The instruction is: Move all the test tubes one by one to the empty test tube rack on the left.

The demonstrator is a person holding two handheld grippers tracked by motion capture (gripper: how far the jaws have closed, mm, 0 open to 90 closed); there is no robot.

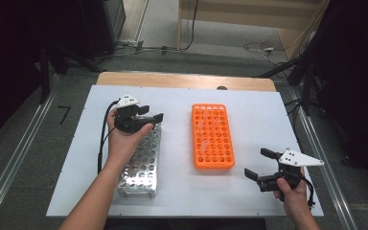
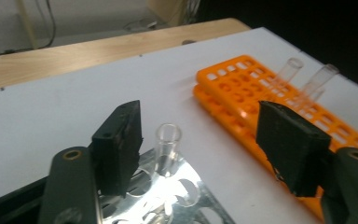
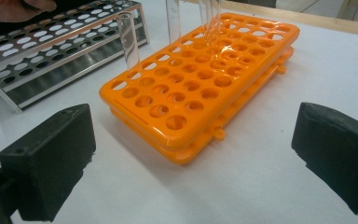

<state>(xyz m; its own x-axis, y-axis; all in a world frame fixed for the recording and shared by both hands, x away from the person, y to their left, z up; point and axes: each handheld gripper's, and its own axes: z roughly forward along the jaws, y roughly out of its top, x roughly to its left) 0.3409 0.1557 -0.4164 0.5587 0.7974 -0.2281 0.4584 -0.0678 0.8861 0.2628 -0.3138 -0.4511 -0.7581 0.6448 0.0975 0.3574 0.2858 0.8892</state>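
Now the tube [image 2: 167, 148] stands upright in a corner hole of the metal rack [image 1: 141, 165], and my left jaws [image 2: 205, 144] are released around it, one pad just beside the glass, the other well apart. My right jaws [image 3: 191, 158] are spread wide too, holding nothing, hovering low over the white surface [image 1: 258, 124] near the orange rack [image 3: 200, 84], which carries a few more tubes [image 3: 128, 44]. The risk I judge from here lies in backing my left jaws away: if I pull sideways rather than straight up and back, the near pad could catch the rim and tip the tube or jar the rack. On the right, reaching in too low could knock the tall tubes against each other.
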